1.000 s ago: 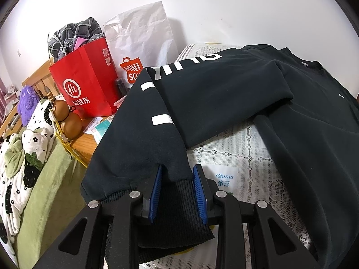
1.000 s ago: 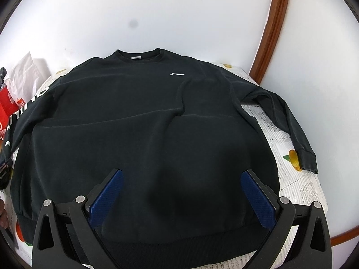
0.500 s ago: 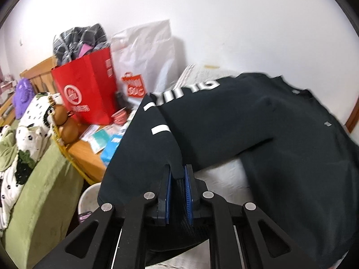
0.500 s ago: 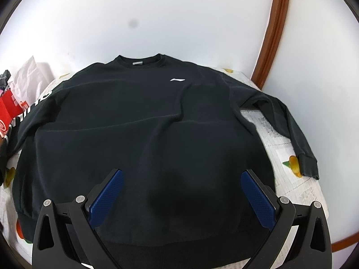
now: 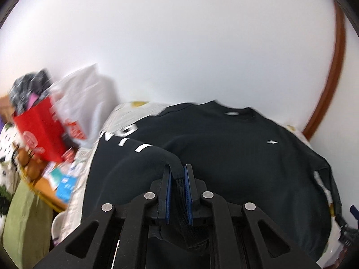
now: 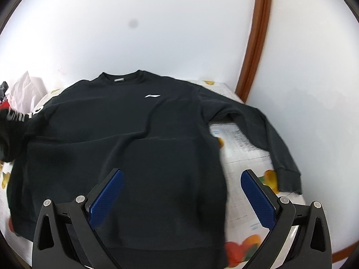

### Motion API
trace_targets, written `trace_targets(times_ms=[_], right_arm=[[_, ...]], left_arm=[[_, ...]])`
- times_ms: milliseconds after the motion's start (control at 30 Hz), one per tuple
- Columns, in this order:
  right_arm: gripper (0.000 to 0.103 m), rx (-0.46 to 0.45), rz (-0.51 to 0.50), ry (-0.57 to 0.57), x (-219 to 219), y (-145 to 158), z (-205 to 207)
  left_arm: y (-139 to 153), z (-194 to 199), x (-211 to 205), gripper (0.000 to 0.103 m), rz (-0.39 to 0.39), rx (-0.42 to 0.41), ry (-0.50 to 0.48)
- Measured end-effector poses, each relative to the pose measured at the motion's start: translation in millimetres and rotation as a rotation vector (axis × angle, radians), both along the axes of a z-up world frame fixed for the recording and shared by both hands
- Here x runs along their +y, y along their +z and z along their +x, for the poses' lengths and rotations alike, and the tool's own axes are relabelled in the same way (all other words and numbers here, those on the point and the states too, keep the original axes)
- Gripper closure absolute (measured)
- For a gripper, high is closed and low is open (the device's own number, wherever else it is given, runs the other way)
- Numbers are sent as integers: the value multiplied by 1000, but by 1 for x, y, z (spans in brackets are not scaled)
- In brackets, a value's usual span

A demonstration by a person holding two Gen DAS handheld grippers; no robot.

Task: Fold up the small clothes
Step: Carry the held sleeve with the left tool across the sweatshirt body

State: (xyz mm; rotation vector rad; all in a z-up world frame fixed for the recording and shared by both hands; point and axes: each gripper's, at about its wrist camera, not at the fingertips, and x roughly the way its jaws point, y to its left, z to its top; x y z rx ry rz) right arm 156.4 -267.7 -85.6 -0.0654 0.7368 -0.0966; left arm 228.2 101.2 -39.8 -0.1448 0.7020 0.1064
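Note:
A black sweatshirt (image 6: 139, 139) with a small white chest logo lies face up on the table; it also shows in the left wrist view (image 5: 235, 157). My left gripper (image 5: 178, 174) is shut on the cuff of the sweatshirt's left sleeve (image 5: 143, 154), which has white lettering, and holds it lifted over the body. My right gripper (image 6: 181, 179) is open and empty, hovering above the lower right part of the body. The right sleeve (image 6: 269, 134) lies spread out on the table.
The table has a white patterned cloth with fruit prints (image 6: 242, 139). A red paper bag (image 5: 38, 130) and a white plastic bag (image 5: 85, 98) stand at the left. A white wall is behind. A brown door frame (image 6: 255, 35) is at the right.
My left gripper closed on the sleeve cuff, then lifted it and carried it right over the sweatshirt body. My right gripper stayed open and shifted a little to the right.

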Motion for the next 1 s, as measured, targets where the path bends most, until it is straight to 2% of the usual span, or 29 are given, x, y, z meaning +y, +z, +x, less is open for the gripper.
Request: trace_targets(times_ms=[133, 333, 533, 700, 867, 933, 1000], right_arm=[[0, 1, 19, -25, -28, -5, -3], [0, 30, 36, -76, -70, -17, -10], [0, 60, 61, -127, -105, -36, -10], [0, 95, 77, -151, -120, -52, -6], [0, 96, 100, -155, -119, -55, -4], [0, 93, 98, -145, -113, -53, -2], [0, 91, 86, -133, -105, -50, 0]], left_arm=[[10, 30, -56, 93, -8, -3, -97], [6, 73, -132, 93, -33, 22, -199], [-7, 104, -202, 93, 18, 43, -292], [-17, 121, -230, 93, -19, 61, -337], [-28, 131, -242, 92, -48, 93, -376], [-30, 131, -243, 90, -54, 114, -396], [-28, 124, -239, 84, -62, 110, -415]])
